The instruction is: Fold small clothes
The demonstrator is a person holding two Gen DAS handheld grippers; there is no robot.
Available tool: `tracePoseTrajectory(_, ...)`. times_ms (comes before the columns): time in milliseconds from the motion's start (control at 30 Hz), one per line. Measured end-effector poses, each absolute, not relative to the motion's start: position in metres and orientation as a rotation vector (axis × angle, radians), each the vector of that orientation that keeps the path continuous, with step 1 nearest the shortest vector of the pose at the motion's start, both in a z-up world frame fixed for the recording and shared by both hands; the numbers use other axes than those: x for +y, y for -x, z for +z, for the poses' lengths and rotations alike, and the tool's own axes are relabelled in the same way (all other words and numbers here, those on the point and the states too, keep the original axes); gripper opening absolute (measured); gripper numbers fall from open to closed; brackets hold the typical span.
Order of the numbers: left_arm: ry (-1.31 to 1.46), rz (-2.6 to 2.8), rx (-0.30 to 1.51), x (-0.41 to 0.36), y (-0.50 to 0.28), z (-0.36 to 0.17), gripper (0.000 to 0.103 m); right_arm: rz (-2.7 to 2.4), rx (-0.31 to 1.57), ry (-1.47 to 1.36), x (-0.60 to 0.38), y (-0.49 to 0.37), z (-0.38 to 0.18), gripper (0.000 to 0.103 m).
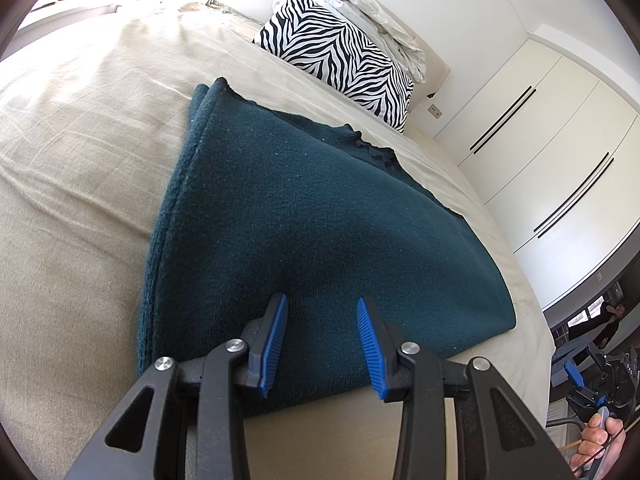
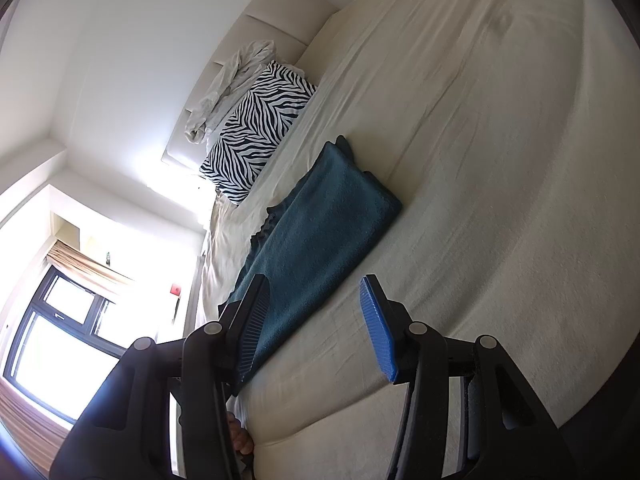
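A dark teal knitted garment (image 1: 288, 216) lies folded flat on the beige bed (image 1: 80, 160), its ruffled collar edge toward the zebra pillow. My left gripper (image 1: 322, 300) hovers over the garment's near edge, jaws apart, nothing between the blue pads (image 1: 276, 336). In the right wrist view the same garment (image 2: 320, 232) stretches away toward the pillow. My right gripper (image 2: 314, 280) stands open above the bed beside the garment's near end, its left finger overlapping the cloth in the picture and its right pad (image 2: 378, 328) over bare sheet. It holds nothing.
A zebra-print pillow (image 1: 336, 56) and a crumpled pale cloth (image 1: 376, 12) lean on the headboard. White wardrobe doors (image 1: 540, 152) line the right side. A window (image 2: 60, 328) glows at lower left. A hand (image 1: 596, 444) holds the other gripper's handle. Bare sheet (image 2: 500, 160) spreads to the garment's right.
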State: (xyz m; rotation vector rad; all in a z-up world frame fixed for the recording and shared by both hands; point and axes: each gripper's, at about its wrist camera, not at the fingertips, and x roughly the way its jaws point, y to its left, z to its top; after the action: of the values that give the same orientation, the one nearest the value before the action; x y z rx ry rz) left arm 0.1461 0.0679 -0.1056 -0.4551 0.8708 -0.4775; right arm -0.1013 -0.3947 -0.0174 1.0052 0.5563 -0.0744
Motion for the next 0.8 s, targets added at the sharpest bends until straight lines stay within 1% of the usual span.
tracePoseTrajectory(800, 0.455, -0.478, 0.87, 0.0674, -0.1455, -0.1053, 0.04, -0.077, 0.552, -1.003, -0.3897, 0.1023, -0.018, 0.047)
